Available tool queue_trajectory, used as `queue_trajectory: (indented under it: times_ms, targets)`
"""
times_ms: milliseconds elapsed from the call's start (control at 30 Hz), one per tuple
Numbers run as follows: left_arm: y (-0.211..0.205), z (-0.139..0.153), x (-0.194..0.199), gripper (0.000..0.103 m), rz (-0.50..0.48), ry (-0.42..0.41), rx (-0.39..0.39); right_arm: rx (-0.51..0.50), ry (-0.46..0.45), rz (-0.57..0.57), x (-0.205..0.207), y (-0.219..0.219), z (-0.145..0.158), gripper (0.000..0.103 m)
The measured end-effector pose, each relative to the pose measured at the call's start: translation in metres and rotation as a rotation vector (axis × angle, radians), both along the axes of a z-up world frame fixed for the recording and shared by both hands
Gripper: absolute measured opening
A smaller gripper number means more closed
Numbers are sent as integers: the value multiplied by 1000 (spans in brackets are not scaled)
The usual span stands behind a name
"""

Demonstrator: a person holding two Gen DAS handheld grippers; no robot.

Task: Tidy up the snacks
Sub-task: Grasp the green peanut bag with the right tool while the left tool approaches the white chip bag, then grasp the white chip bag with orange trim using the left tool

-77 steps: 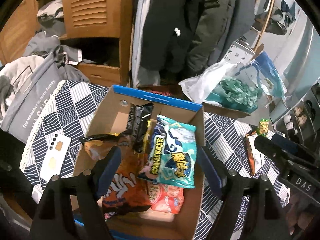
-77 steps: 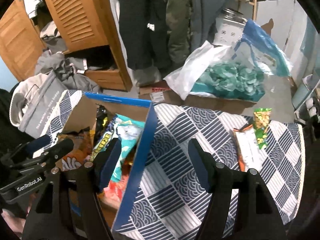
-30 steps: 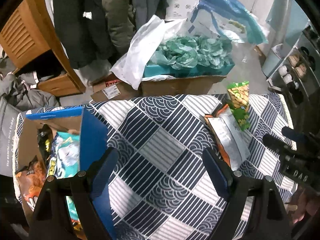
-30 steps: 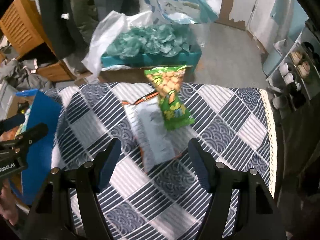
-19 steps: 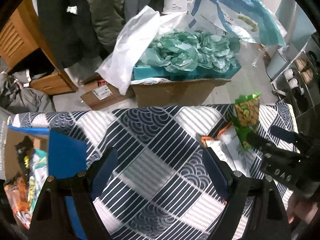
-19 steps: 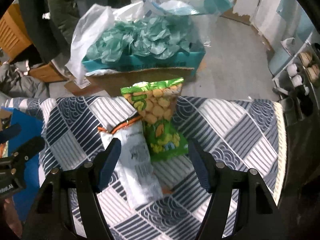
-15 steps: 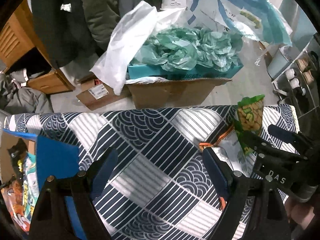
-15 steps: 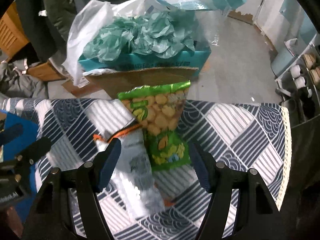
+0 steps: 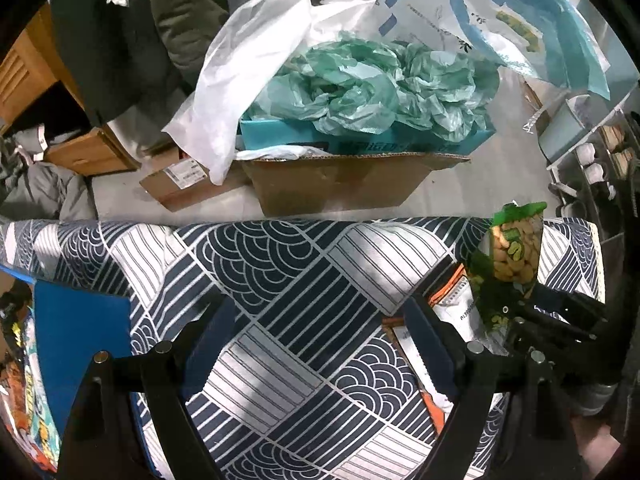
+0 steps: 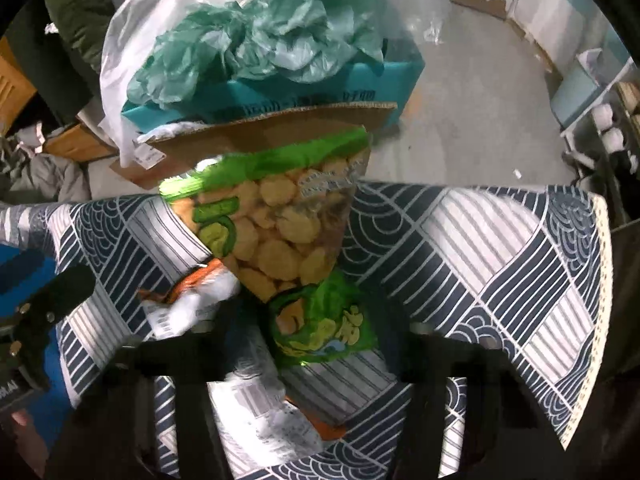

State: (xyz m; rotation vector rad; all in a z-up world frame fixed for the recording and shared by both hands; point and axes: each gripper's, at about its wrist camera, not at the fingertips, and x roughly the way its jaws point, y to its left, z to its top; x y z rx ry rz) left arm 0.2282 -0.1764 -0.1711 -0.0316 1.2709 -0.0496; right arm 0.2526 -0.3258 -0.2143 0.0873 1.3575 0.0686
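**Right gripper closing on the green snack bag**

I have the right gripper (image 10: 316, 336) pointed steeply down over the green bag of puffed snacks (image 10: 280, 232), and its jaws are closing with the lower part of the bag between them. The picture is blurred there, so I cannot say the pads are pressing on the foil yet. The bag stands tilted, its top edge lifted toward the far side of the table. I judge it stands like that because it is being pinched low down rather than lying flat.

Under and just beside it lies a white-and-orange snack packet (image 10: 260, 404) on the patterned tablecloth (image 10: 500, 248), partly overlapped by the green bag. That overlap is why I am taking the green one first: it sits on top.

My left gripper (image 9: 320, 340) hangs wide open over bare cloth with nothing between its fingers. I keep it there, between the two loose packets and the blue-edged snack box (image 9: 80, 340) at the left edge of its view, ready for the white-and-orange packet (image 9: 452, 320). Bags already lie in that box, so I read it as the destination.

The risk I see is the white packet being dragged along by the green bag (image 9: 514, 252) when it lifts.
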Motion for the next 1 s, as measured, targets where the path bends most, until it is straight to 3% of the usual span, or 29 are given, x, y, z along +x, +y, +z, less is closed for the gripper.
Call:
queue_trajectory:
  times_ms: [133, 500, 1000]
  targets:
    - [-4, -2, -5, 88, 7, 15, -30, 5, -21, -12, -2, -5, 6, 24]
    - [-38, -3, -30, 88, 26, 70, -123, -124, 10, -2, -31, -32, 27, 25]
    - [-78, -28, -40, 88, 89, 107, -145, -100, 70, -8, -72, -67, 17, 25]
